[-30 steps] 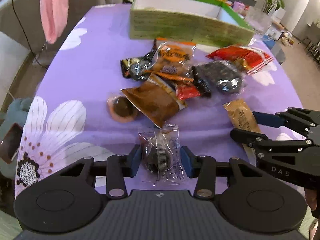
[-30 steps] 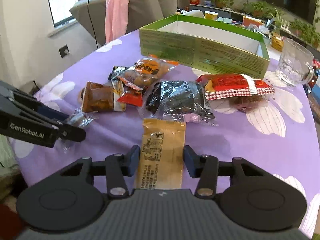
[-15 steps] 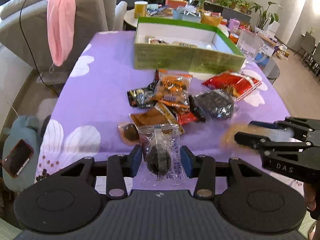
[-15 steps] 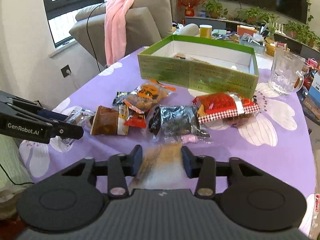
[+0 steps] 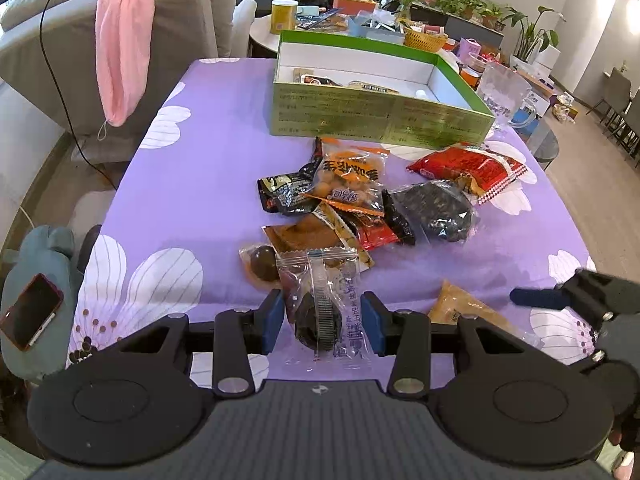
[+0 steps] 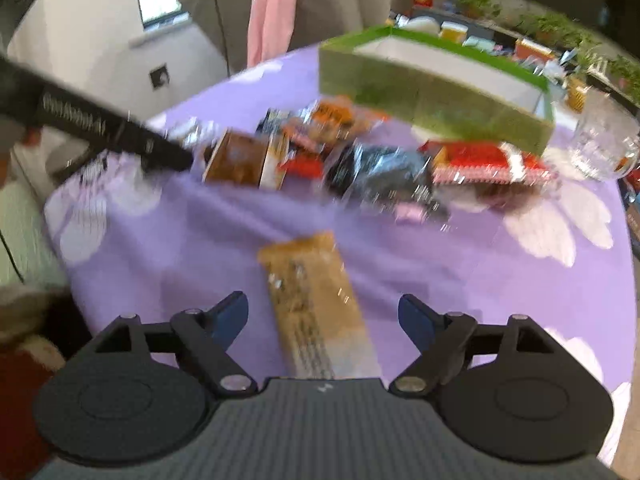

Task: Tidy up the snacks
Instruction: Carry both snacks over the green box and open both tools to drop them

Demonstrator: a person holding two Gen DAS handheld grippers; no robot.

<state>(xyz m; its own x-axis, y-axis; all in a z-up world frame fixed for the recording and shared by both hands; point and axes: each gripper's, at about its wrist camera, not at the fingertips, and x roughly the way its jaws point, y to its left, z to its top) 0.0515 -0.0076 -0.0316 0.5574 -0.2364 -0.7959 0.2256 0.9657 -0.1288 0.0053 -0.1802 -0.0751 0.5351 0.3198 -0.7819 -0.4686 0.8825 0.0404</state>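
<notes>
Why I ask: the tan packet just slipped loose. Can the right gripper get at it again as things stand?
Probably yes. The right gripper is opening, and the tan packet lies flat on the tablecloth between its parted fingers with nothing over it.

Clear wrapped dark snack – clamped upright between left pads, off the cloth. Tan packet flat on purple cloth. Remaining packets piled before green box.

My right wrist view is motion-blurred, so the tan packet shows no readable print. My left gripper body hides that tan packet's near end and the tablecloth's near edge.
</notes>
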